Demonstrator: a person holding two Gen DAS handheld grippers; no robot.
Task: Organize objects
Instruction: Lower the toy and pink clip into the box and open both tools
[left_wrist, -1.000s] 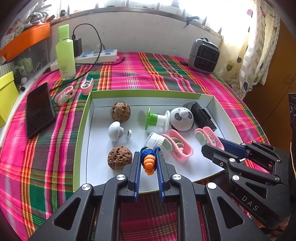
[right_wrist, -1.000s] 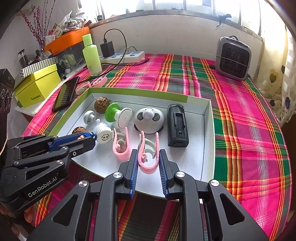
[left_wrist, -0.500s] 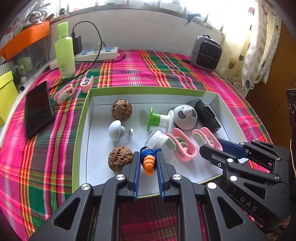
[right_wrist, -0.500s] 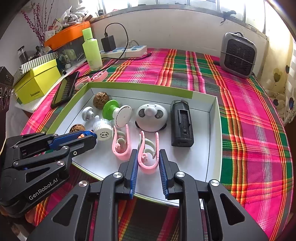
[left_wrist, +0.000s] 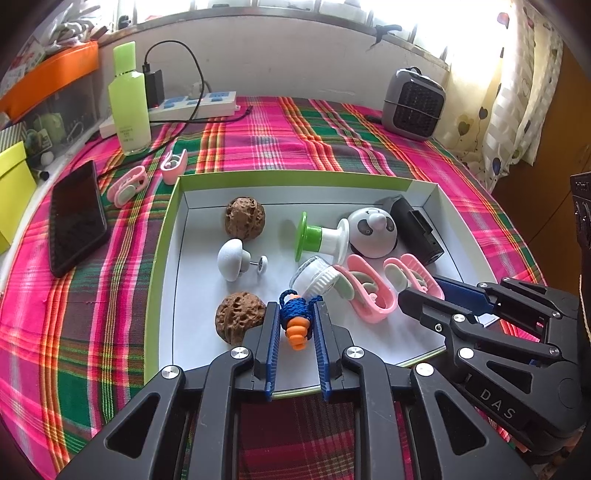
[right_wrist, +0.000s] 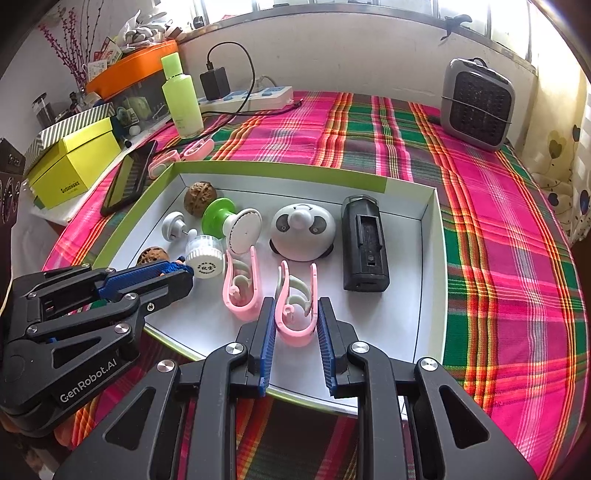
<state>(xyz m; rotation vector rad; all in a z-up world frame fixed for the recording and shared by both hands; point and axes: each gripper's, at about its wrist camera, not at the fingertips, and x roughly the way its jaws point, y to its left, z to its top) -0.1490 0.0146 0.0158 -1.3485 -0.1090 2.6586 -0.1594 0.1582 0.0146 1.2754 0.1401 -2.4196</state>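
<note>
A white tray with a green rim (left_wrist: 159, 258) (right_wrist: 432, 258) lies on the plaid cloth and holds several small objects. My left gripper (left_wrist: 295, 306) (right_wrist: 181, 269) has a blue knotted cord charm with an orange end (left_wrist: 297, 325) between its pads at the tray's near edge. The jaws are opening, and the pads still touch the charm. My right gripper (right_wrist: 296, 301) (left_wrist: 417, 295) is shut on a pink clip (right_wrist: 295, 325) (left_wrist: 406, 269) just above the tray floor. A second pink clip (right_wrist: 240, 291) lies beside it.
The tray also holds two walnuts (left_wrist: 245, 218) (left_wrist: 240, 317), a white knob (left_wrist: 231, 258), a green-and-white spool (left_wrist: 321, 236), a panda dome (right_wrist: 303, 232), a black box (right_wrist: 364, 247) and a small jar (right_wrist: 205, 254). Two pink clips (left_wrist: 127, 181) (left_wrist: 173, 162), a phone (left_wrist: 75, 221), a green bottle (left_wrist: 129, 107) and a heater (right_wrist: 476, 103) lie outside it.
</note>
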